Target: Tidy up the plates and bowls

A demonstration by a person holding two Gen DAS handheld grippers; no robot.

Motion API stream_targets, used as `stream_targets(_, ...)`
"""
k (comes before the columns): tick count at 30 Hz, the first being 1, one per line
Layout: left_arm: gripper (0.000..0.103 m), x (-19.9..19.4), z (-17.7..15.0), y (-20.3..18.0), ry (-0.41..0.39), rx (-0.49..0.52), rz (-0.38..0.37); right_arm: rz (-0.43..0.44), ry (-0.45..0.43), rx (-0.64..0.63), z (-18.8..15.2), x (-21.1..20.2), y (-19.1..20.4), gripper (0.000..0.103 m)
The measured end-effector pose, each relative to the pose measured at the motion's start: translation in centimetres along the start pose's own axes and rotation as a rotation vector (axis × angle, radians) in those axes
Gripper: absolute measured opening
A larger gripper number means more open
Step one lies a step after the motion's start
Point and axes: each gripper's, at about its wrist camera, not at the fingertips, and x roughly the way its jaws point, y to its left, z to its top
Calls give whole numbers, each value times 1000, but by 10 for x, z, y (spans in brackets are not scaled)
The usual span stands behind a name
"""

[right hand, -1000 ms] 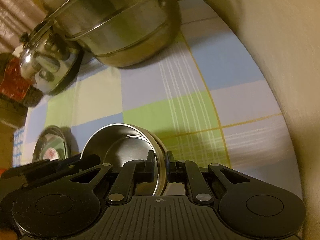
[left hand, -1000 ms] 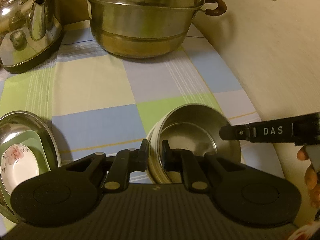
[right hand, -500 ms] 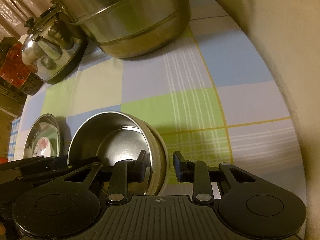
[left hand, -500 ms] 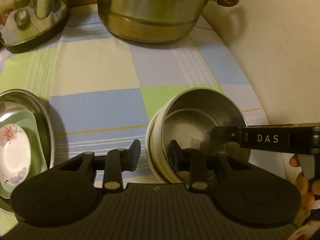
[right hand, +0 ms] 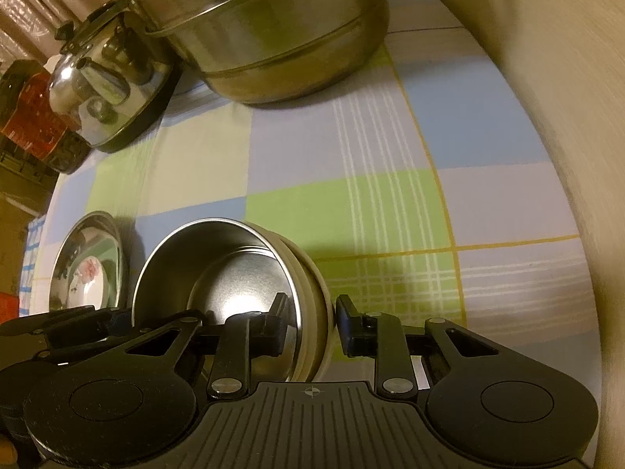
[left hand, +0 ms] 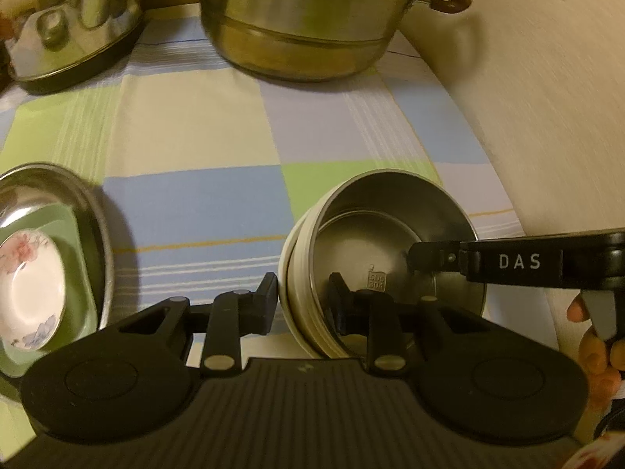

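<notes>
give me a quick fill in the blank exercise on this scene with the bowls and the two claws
1. The steel bowl sits nested inside a ____ bowl.
2. Each claw, the left claw and the right claw, has one finger inside the bowls and one ____ them.
3. The small flowered saucer rests on a ____ plate in the steel dish.
4. At the back, left of the big steel pot, stands a shiny ____.

Missing words: cream; outside; green; kettle
</notes>
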Motion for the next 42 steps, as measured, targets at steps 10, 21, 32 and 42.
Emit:
stream_targets(10,25,-32,-27,48,-5,-112,66,51,66,-100,-12,13,49,25)
stream_targets(21,25,-53,-50,86,-29,-193,131,81,116,-197,-32,32,102,25)
stream_targets(32,24,-56,-55,85,-45,-189,149,61,98,-256,-40,37,115,25)
stream_targets(42,26,-76,-53,85,-122,-175,215,85,-30,-303,-48,12,113,53)
